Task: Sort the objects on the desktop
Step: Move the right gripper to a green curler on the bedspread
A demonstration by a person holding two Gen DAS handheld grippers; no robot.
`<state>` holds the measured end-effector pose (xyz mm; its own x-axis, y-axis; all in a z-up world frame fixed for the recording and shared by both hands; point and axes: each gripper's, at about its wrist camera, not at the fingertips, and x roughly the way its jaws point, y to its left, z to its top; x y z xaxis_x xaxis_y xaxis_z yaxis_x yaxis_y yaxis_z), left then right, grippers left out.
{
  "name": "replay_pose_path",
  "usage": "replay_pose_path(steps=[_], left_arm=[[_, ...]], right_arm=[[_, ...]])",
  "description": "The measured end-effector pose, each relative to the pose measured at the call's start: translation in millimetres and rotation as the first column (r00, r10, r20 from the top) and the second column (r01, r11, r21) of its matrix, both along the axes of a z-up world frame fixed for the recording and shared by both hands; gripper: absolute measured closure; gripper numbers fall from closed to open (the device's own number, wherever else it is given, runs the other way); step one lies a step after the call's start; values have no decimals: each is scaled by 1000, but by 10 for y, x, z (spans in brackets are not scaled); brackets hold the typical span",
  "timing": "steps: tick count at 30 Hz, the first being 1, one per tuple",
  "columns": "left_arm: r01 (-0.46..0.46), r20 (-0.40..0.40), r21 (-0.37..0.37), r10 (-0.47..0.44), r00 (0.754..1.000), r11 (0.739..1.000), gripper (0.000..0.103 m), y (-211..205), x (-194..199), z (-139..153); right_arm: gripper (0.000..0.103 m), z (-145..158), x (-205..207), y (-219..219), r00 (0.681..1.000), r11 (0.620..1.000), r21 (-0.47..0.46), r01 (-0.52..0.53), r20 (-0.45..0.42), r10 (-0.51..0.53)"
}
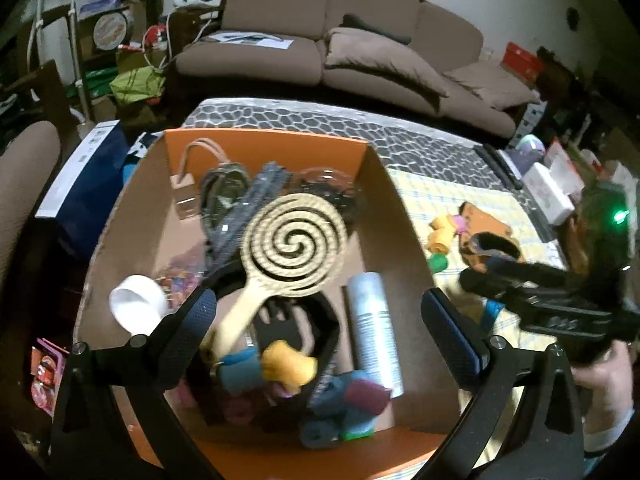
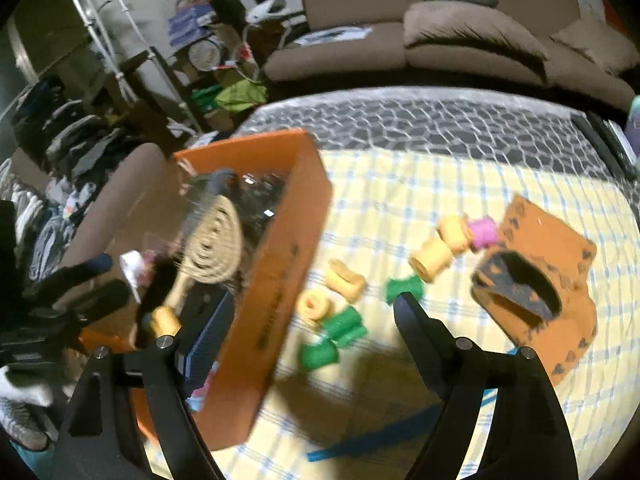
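Starting at the left, our left gripper (image 1: 318, 332) hangs over the open orange cardboard box (image 1: 264, 142) with its jaws spread wide and nothing between them. Inside the box, from its left side, we see a white plastic cup (image 1: 138, 306) lying on its side, then a cream paddle hairbrush with a spiral-cut head (image 1: 294, 242) resting across a dark comb and cables, then a silver cylindrical spray can (image 1: 374, 328) lying along the right wall. Near the front of the box, foam hair rollers are piled up, among them a yellow roller (image 1: 290, 366) on top of blue and maroon ones.

Right of the box, on the yellow checked cloth (image 2: 400, 184), more rollers lie loose: two yellow rollers (image 2: 346, 280) and two green rollers (image 2: 342, 326) just beside the box wall, a third green one (image 2: 404, 288) near our right fingertip, then two further yellow ones and a pink roller (image 2: 482, 232) touching in a row. Farthest right sits an orange patterned pouch with a dark opening (image 2: 536, 280).

Our right gripper (image 2: 306, 334) hovers above the loose rollers and the box's right wall, jaws spread, gripping nothing.
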<state>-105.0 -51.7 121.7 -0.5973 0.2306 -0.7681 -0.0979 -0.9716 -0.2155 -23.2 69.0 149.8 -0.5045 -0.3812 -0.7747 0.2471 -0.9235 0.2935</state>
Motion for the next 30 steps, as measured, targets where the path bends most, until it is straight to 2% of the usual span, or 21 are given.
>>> replay_pose_path(steps=[3, 5, 7, 14, 20, 24, 27, 30], left_arm=[[5, 2, 23, -5, 1000, 1000, 0, 56, -13, 3], [6, 6, 36, -6, 1000, 999, 0, 76, -19, 0], [6, 9, 39, -6, 1000, 999, 0, 93, -25, -7], [0, 15, 58, -1, 1000, 998, 0, 98, -27, -14], [6, 22, 54, -7, 1000, 999, 0, 136, -44, -25], [8, 22, 56, -9, 1000, 998, 0, 150, -47, -25], [13, 21, 57, -14, 1000, 998, 0, 168, -48, -23], [22, 22, 56, -24, 999, 998, 0, 198, -47, -30]], right_arm=[[25, -120, -7, 41, 999, 1000, -11, -8, 31, 9], [35, -184, -3, 47, 998, 999, -16, -36, 42, 37], [41, -261, 19, 23, 996, 997, 1, -74, 54, 74], [51, -522, 89, -157, 981, 981, 61, -184, 74, 179], [54, -640, 127, -323, 970, 964, 115, -242, 64, 236], [58, -703, 151, -407, 965, 951, 164, -262, 61, 255], [69, -744, 160, -447, 964, 947, 181, -264, 55, 258], [71, -731, 159, -418, 968, 953, 170, -253, 52, 247]])
